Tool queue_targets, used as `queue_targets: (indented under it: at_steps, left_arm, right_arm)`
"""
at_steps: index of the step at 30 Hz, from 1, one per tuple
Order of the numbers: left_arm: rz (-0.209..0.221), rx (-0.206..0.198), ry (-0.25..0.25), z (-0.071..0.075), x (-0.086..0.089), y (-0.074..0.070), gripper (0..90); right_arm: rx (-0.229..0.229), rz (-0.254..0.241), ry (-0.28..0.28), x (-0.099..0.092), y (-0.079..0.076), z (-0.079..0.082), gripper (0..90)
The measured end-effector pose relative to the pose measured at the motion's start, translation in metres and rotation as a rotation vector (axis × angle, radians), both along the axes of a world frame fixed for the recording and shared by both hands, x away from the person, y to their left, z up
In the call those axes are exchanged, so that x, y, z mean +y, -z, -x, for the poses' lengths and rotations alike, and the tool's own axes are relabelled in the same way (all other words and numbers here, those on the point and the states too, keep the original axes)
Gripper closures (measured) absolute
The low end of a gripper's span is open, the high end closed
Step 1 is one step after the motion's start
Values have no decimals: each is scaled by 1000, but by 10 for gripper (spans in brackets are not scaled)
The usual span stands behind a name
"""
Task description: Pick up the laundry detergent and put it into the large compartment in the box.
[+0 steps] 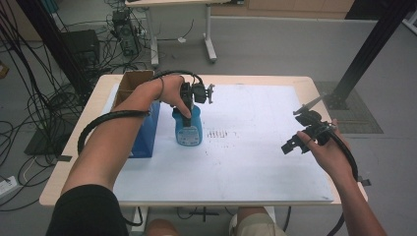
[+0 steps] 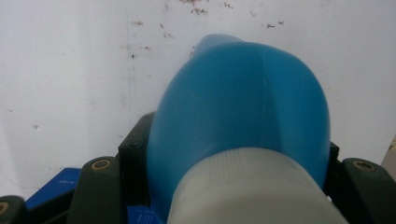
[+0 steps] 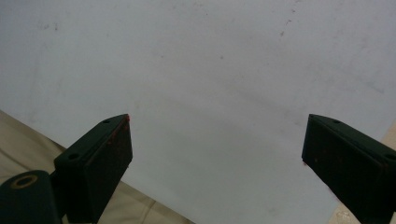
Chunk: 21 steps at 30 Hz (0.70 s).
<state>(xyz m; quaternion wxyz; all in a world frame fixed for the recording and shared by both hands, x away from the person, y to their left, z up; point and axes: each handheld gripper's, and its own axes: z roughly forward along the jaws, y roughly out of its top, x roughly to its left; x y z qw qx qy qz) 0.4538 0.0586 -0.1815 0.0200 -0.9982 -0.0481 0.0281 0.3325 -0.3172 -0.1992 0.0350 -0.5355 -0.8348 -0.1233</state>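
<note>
The blue plastic bottle with a pale grey ribbed cap (image 1: 188, 129) stands upright on the white sheet (image 1: 255, 157) that covers the light wooden table (image 1: 51, 189), in the left half of the sheet and toward its far side. Just to its left lie a dark blue box (image 1: 146, 135) and, farther back, an open brown cardboard box (image 1: 132, 82); whether the bottle touches the blue box cannot be told from above. The left gripper (image 1: 187, 114) comes down on the bottle from above, and its jaws are clamped on the bottle just below the cap: in the left gripper view the cap (image 2: 254, 189) and the blue shoulder (image 2: 243, 102) sit wedged between the two black jaws. The right gripper (image 1: 291, 146) hangs over the right edge of the sheet, well apart from the bottle, its jaws spread wide with nothing between them, as the right gripper view shows over bare sheet (image 3: 210, 70).

The step in hand looks like the grasp of the bottle, made but with the bottle not yet lifted or carried anywhere. The next move probably calls for a straight, steady lift that keeps the bottle upright, since a grip so high on a smooth, rounded shoulder could let the body swing or slip. If the cap is to be worked, the right gripper would have to cross the sheet to reach it.
</note>
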Motion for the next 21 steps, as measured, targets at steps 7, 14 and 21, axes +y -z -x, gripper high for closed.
queue_targets:
  at_steps: [7,14,21]
  left_arm:
    - [-2,-1,-9,1,0,0,375]
    - [-10,8,-26,1,-1,-4,376]
    - [10,-24,-72,4,4,-30,376]
  right_arm:
    - [1,-2,-1,1,1,0,85]
    - [0,-2,-10,3,1,-1,86]
    - [2,-1,-17,6,0,-2,86]
